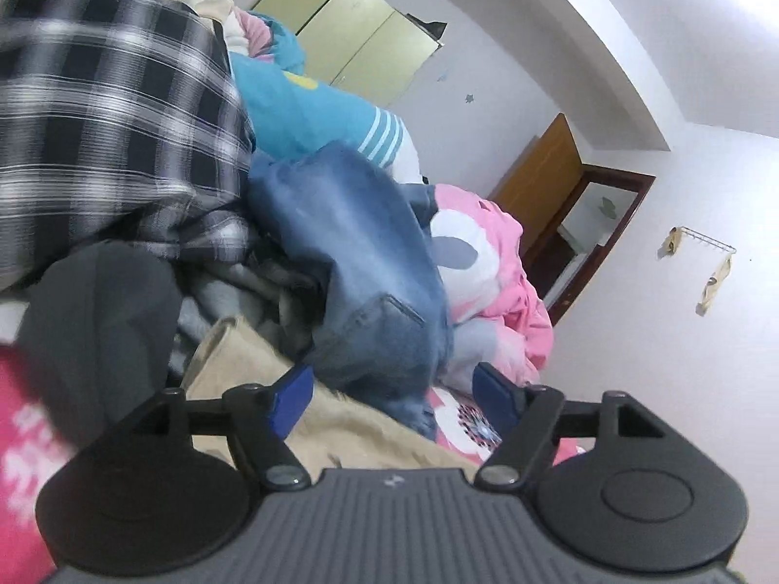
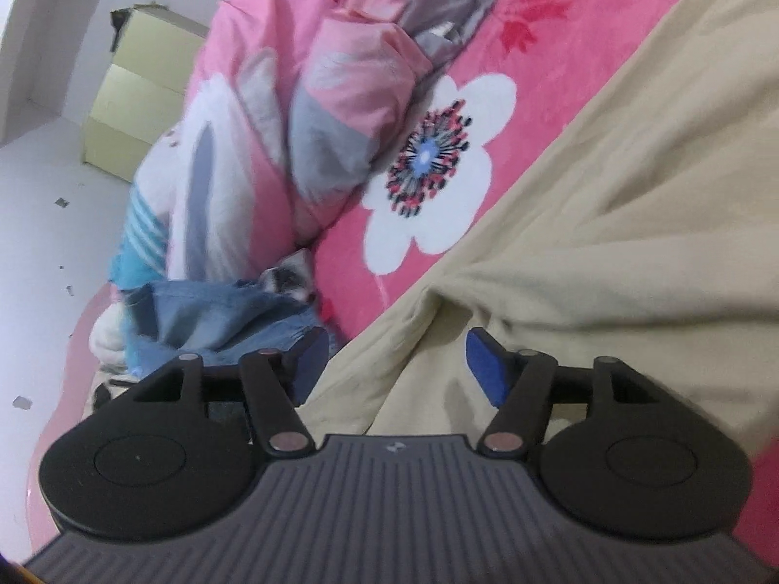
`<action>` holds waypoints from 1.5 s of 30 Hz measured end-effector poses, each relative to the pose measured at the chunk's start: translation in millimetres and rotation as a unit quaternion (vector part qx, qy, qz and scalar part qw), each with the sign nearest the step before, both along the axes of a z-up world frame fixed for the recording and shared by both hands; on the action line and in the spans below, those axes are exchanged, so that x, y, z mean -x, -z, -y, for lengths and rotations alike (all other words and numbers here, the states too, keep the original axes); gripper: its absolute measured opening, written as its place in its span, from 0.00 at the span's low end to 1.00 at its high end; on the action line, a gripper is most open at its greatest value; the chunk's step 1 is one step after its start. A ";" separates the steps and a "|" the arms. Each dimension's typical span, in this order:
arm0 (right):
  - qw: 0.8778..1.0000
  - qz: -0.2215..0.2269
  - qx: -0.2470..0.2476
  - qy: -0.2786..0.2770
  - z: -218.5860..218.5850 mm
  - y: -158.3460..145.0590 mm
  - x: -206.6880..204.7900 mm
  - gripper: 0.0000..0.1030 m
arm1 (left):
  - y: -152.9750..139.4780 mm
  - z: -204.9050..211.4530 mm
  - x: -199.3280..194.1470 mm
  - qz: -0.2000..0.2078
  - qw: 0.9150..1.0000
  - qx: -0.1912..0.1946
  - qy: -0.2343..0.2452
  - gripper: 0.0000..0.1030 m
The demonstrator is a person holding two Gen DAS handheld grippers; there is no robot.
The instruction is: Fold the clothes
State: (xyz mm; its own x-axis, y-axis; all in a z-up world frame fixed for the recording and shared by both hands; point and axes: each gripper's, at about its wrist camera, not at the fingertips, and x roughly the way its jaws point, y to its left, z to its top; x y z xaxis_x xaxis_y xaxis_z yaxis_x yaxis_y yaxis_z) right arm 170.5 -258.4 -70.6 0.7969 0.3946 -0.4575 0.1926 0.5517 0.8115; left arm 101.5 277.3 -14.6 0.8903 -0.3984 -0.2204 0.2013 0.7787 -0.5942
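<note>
Your left gripper (image 1: pixel 394 396) has its jaws spread apart; nothing is pressed between the blue pads (image 1: pixel 292 401). In the left wrist view, the beige garment (image 1: pixel 302 418) lies just below and between the fingers, running from the lower centre of the frame up and to the left. Directly ahead, a pair of blue jeans (image 1: pixel 360 263) is draped over the pile, its long axis running from the upper middle down toward the gap between the pads. A black-and-white plaid shirt (image 1: pixel 112 126) fills the upper left, with a dark grey garment (image 1: pixel 102 316) below it. A turquoise garment with white stripes (image 1: pixel 311 112) lies behind the jeans, and a crumpled pink quilt (image 1: pixel 491 272) sits to their right.

Your right gripper (image 2: pixel 397 365) also stands open, gripping nothing. In the right wrist view, the beige garment (image 2: pixel 608 224) occupies the right half of the frame, its edge running diagonally from the lower centre to the upper right. A fold of it bunches between the pads without being clamped. It rests on a pink bedspread with a white flower (image 2: pixel 438 160). The jeans (image 2: pixel 219 316) appear at the lower left, just beyond the left-hand pad (image 2: pixel 309 357).
</note>
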 end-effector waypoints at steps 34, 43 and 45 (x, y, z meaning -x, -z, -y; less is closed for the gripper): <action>0.985 -0.056 -0.161 -0.031 -108.9 90.2 28.2 0.27 | 99.8 -15.7 16.0 -0.136 0.978 0.100 -0.125 0.37; 0.988 -0.006 -0.151 -0.005 -109.7 68.5 49.1 0.15 | 71.0 -14.1 37.4 -0.106 0.982 0.115 -0.106 0.30; 0.989 0.004 -0.145 -0.010 -107.7 58.0 58.0 0.15 | 62.7 -13.7 48.5 -0.094 0.984 0.113 -0.098 0.30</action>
State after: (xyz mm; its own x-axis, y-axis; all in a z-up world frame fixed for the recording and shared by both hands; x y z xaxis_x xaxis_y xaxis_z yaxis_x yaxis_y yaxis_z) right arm 112.5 -150.8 -128.6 0.7908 0.5238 -0.3166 0.1776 0.2986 0.9377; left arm 53.1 291.0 -77.2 0.9068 -0.2805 -0.3147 -0.0702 0.6356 -0.7689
